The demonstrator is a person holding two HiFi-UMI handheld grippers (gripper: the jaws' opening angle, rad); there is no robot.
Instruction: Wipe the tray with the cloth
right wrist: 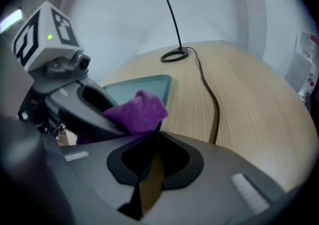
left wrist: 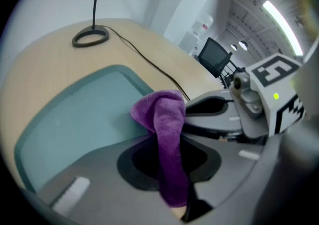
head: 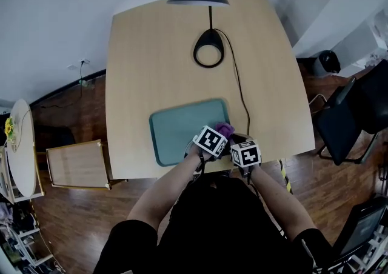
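The cloth (left wrist: pixel 160 109), a fluffy purple terry fold, is clamped in the left gripper (left wrist: pixel 167 142) over the near right corner of the tray (head: pixel 176 130), a smooth teal rectangle with rounded corners and a raised rim. The right gripper (right wrist: pixel 154 132), just beside, is clenched on nothing. The pale wood-grain counter (head: pixel 151 54) carries a black ring-based lamp (head: pixel 208 48); dark plank floor (head: pixel 79 218) surrounds it.

left claw (left wrist: pixel 165 142) pinches cloth (left wrist: pixel 160 109); right claw (right wrist: pixel 152 132) closed; both tilt down.
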